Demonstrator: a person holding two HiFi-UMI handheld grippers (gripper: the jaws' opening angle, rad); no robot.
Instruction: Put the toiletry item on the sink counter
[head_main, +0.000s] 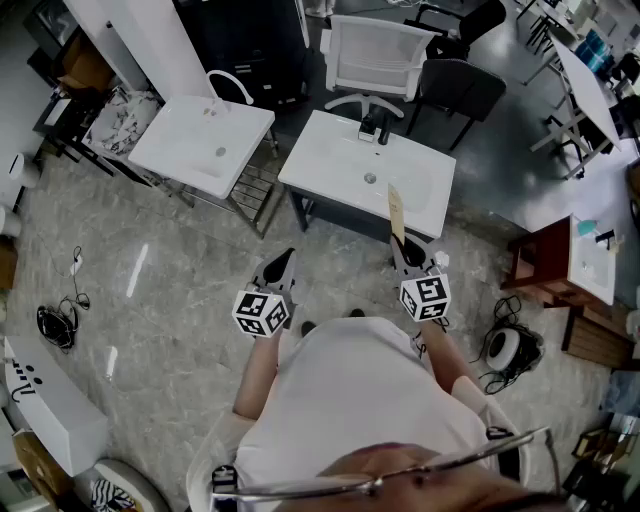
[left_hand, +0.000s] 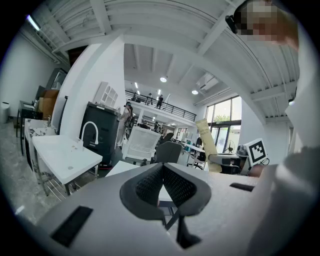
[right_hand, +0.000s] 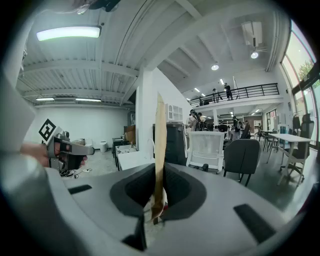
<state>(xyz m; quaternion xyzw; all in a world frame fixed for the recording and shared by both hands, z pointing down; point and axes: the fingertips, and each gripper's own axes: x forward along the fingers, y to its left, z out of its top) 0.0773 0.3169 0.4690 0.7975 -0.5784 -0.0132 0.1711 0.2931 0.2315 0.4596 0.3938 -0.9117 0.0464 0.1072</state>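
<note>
A flat tan toiletry tube (head_main: 396, 213) stands upright in my right gripper (head_main: 402, 246), whose jaws are shut on its lower end. In the right gripper view the tube (right_hand: 160, 150) shows edge-on, rising between the dark pads. The left gripper view has the tube (left_hand: 207, 144) at the right, in mid-air. The white sink counter (head_main: 340, 150) with a black tap lies just beyond both grippers. My left gripper (head_main: 287, 260) is held beside the right one, its jaws shut with nothing between them (left_hand: 162, 169).
A second white sink (head_main: 180, 125) with a curved tap stands to the left. A white mesh chair (head_main: 372, 55) and a dark chair (head_main: 458, 88) are behind the near sink. A small reddish table (head_main: 540, 262) and cable coils (head_main: 505, 350) lie to the right.
</note>
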